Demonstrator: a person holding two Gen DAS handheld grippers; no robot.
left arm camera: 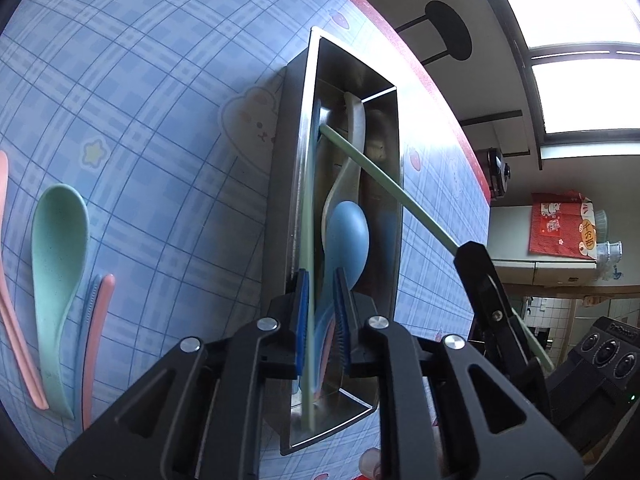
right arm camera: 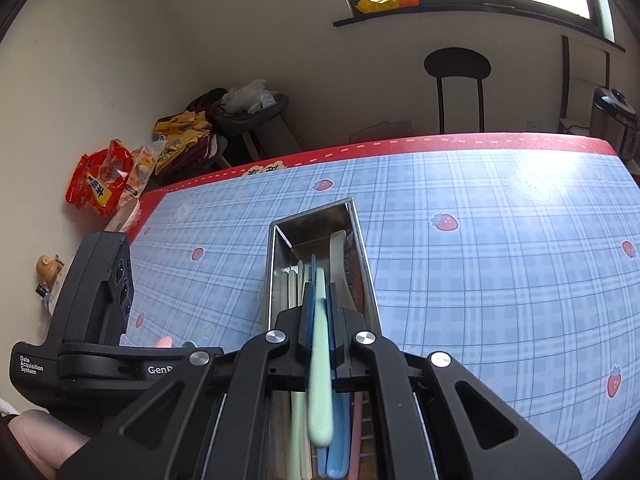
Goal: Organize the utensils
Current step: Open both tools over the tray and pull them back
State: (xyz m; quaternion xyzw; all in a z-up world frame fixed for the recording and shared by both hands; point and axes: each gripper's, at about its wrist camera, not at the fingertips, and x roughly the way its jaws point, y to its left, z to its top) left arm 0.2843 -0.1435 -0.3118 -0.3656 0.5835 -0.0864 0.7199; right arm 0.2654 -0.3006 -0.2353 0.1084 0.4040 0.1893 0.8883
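Observation:
A steel utensil box [left arm camera: 308, 128] [right arm camera: 280, 240] stands on the blue checked tablecloth. It holds a blue spoon [left arm camera: 346, 236], a white spoon [left arm camera: 354, 136] and several chopsticks. My left gripper [left arm camera: 322, 320] hovers over the box's near end, jaws a little apart, with nothing clearly gripped. My right gripper [right arm camera: 319, 320] is shut on a green chopstick [right arm camera: 320, 360]. In the left wrist view the chopstick [left arm camera: 380, 176] slants down into the box from the right gripper [left arm camera: 474, 256].
A green spoon [left arm camera: 58, 272], pink chopsticks [left arm camera: 12, 288] and a pink utensil [left arm camera: 96, 340] lie on the cloth [left arm camera: 160, 120] left of the box. The table's red edge [right arm camera: 400, 146] is at the far side, with a black stool [right arm camera: 458, 80] behind.

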